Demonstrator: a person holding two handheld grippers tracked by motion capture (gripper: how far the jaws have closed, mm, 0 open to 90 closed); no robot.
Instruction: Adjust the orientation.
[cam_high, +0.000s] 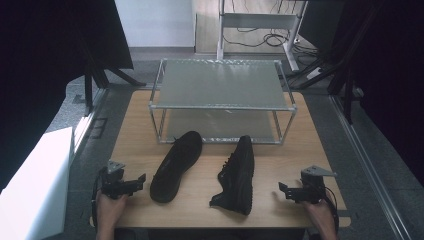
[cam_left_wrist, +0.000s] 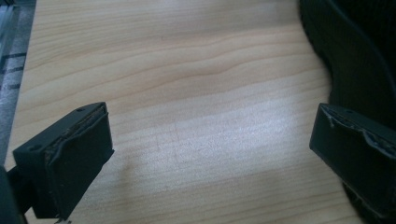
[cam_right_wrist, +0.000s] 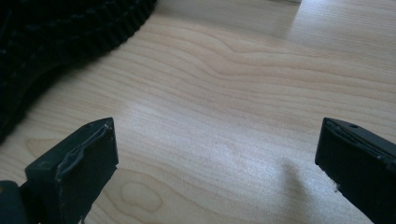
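Two black shoes on worktop: light, soft uppers, stiffer soles, best taken at collar; both grippers agape, empty.

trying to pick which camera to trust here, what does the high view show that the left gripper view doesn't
High view alone: the two-tier metal rack at the table's far side, the second black shoe lying on its side, the right tongs and both hands.

Left gripper view alone: a close look at the left tongs' worn pads, standing wide apart with nothing between them.

Both: the wooden table, the left tongs and the left black shoe, whose edge sits beside one pad.
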